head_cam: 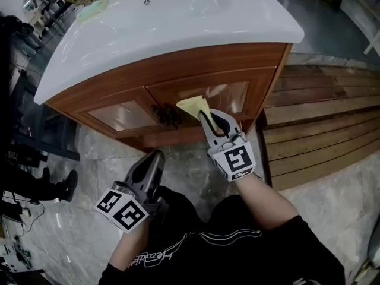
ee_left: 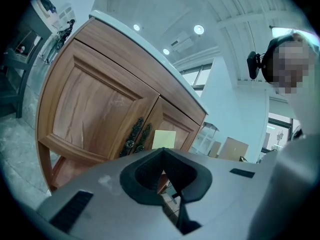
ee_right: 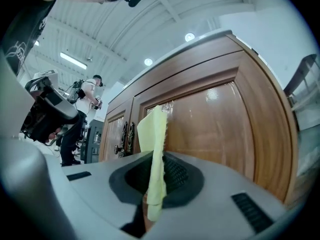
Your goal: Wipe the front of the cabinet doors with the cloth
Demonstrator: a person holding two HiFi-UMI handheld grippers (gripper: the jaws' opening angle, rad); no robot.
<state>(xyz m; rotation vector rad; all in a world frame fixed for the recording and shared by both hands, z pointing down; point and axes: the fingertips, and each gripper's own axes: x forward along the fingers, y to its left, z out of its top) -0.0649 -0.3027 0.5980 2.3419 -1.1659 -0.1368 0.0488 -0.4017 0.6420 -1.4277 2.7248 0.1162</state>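
**While the cloth met the right-hand door, the left gripper waited below**

As the person crouched before a wooden sink cabinet, the right gripper (head_cam: 206,111) was clamped on a pale yellow cloth (head_cam: 193,104). It held the cloth up against the right cabinet door (head_cam: 231,95), just beside the dark metal handles (head_cam: 168,115) where the two doors meet. The cloth's free end appeared to touch the wood near the upper inner corner of that door's panel.

The left gripper (head_cam: 156,157) hung lower and nearer the person. Its jaws were together with nothing between them, and it pointed toward the left cabinet door (head_cam: 119,115) without touching it.

The cloth's long axis ran in line with the right gripper's jaws, from the pinched end up and forward to the free end at the door. In the right gripper view it stood upright and nearly edge-on, a thin folded strip.

The step in hand seemed to be wiping the right door. To do it well, the gripper would probably need to tilt so the cloth's broad face lay flat on the wood, not just its tip. Even strokes across the panel and frame should follow, with the firm grip kept, and the handles skirted so the cloth would not snag. The left door looked to remain for afterwards.
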